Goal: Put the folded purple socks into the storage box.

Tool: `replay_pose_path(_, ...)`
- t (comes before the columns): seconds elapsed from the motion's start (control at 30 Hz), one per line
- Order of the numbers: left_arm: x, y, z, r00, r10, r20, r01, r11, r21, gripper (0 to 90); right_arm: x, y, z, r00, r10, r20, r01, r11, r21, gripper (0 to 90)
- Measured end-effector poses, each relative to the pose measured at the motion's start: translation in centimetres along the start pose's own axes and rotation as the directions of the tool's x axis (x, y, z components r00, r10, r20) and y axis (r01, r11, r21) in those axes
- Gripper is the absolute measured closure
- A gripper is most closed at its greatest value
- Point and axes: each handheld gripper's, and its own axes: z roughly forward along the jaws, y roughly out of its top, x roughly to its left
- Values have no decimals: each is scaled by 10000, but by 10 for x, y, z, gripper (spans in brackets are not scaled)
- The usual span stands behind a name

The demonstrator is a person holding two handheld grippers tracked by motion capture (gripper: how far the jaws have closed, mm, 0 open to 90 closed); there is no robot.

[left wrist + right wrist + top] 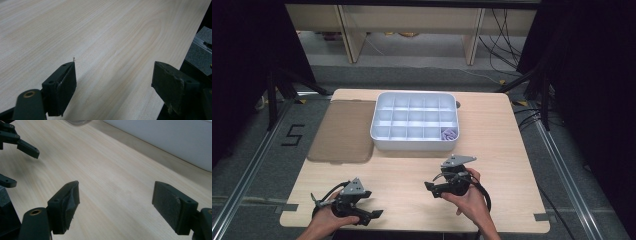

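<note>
Tongs (430, 190) wide, bare table (512, 165) before tray (412, 142).

You have a light wooden table (512, 150) on grey carpet floor (257, 165); black curtains (242, 50) hang left and right; pale wooden shelving (412, 25) stands far, cables (504, 45) trailing beside it.

High view looks down from above the table (412, 175); both gripper views skim its wood closely.
</note>
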Motion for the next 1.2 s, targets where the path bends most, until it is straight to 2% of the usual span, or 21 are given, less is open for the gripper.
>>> replay_pose_path(0.07, -1, 0, 0, 9999, -109, 22, 109, 9999, 8, 191, 1, -2, -2, 9995, -323, 4, 322, 9994, 122, 225)
replay_pose_path(0.1, -1, 0, 0, 10000, -64, 7, 64, 10000, 6, 191, 3, -3, 0, 9994, -316, -173, 315, 9995, -87, 222)
replay_pose_path(0.13, 0, 0, 0, 10000, 84, 5, -84, 10000, 53, 191, 4, -3, -1, 9992, -392, -128, 394, 9991, 133, 220)
replay_pose_path(0.2, 0, 0, 0, 9999, 147, -15, -147, 9998, 93, 191, 7, -7, 1, 9993, -347, -130, 346, 9993, -103, 217)
replay_pose_path(0.27, 0, 0, 0, 9999, 155, 23, -155, 9998, 91, 191, 10, -10, 1, 9988, -459, -140, 458, 9989, -53, 208)
replay_pose_path(0.3, -1, 0, 0, 9999, 122, 36, -122, 9999, 64, 191, 12, -12, 1, 9995, -274, -176, 275, 9996, 83, 207)
replay_pose_path(0.37, -2, 0, 0, 10000, 76, 61, -77, 10000, 32, 191, 12, -15, 3, 9972, -726, -199, 727, 9973, 31, 202)
replay_pose_path(0.47, -2, 0, 0, 10000, -5, 80, 4, 10000, 72, 191, 15, -19, 5, 9972, -674, -318, 674, 9977, -24, 196)
replay_pose_path(0.5, -1, 0, -1, 9999, 113, -26, -113, 9999, 122, 191, 14, -20, 5, 9954, -907, -315, 913, 9957, 168, 195)
replay_pose_path(0.6, -1, 0, -1, 9999, 124, -35, -124, 9999, 114, 191, 17, -25, 7, 9964, -817, -240, 818, 9966, 37, 195)
replay_pose_path(0.63, -1, 0, -1, 9999, 120, -26, -120, 9998, 126, 191, 17, -26, 7, 9955, -934, -185, 938, 9953, 221, 195)
replay_pose_path(0.67, -1, 0, -1, 9999, 124, -13, -124, 9998, 140, 191, 17, -27, 8, 9953, -924, -285, 927, 9957, 64, 195)
replay_pose_path(0.7, -3, 0, 0, 9999, 78, 80, -78, 10000, 0, 191, 17, -28, 7, 9948, -978, -268, 985, 9948, 264, 194)
replay_pose_path(0.73, -1, 0, -1, 9996, 279, 38, -279, 9996, 98, 191, 18, -29, 6, 9960, -876, -192, 882, 9957, 297, 194)
replay_pose_path(0.8, -1, 0, -1, 9996, 282, 43, -282, 9996, 86, 191, 18, -31, 7, 9939, -1083, -197, 1087, 9939, 212, 194)
replay_pose_path(0.83, -1, 0, -1, 9996, 297, 42, -297, 9995, 91, 191, 20, -33, 8, 9961, -868, -166, 870, 9961, 107, 195)
replay_pose_path(0.9, -2, 0, 0, 9997, 251, 79, -251, 9997, 49, 191, 20, -34, 8, 9930, -1168, -158, 1171, 9930, 156, 195)
replay_pose_path(0.93, -3, 0, 0, 9998, 200, 59, -200, 9998, 42, 191, 22, -35, 7, 9949, -1003, -109, 1005, 9947, 213, 195)
replay_pose_path(1.1, -3, 0, 0, 9999, 162, 51, -162, 9998, 78, 190, 22, -41, 9, 9915, -1293, -176, 1296, 9913, 215, 191)
replay_pose_path(1.13, -3, 0, 0, 9999, 156, 57, -157, 9998, 79, 190, 25, -42, 9, 9947, -1022, -117, 1025, 9945, 234, 190)
replay_pose_path(1.2, -4, -1, 1, 9999, 111, 110, -112, 9999, 46, 189, 27, -44, 8, 9954, -944, -173, 952, 9941, 521, 186)
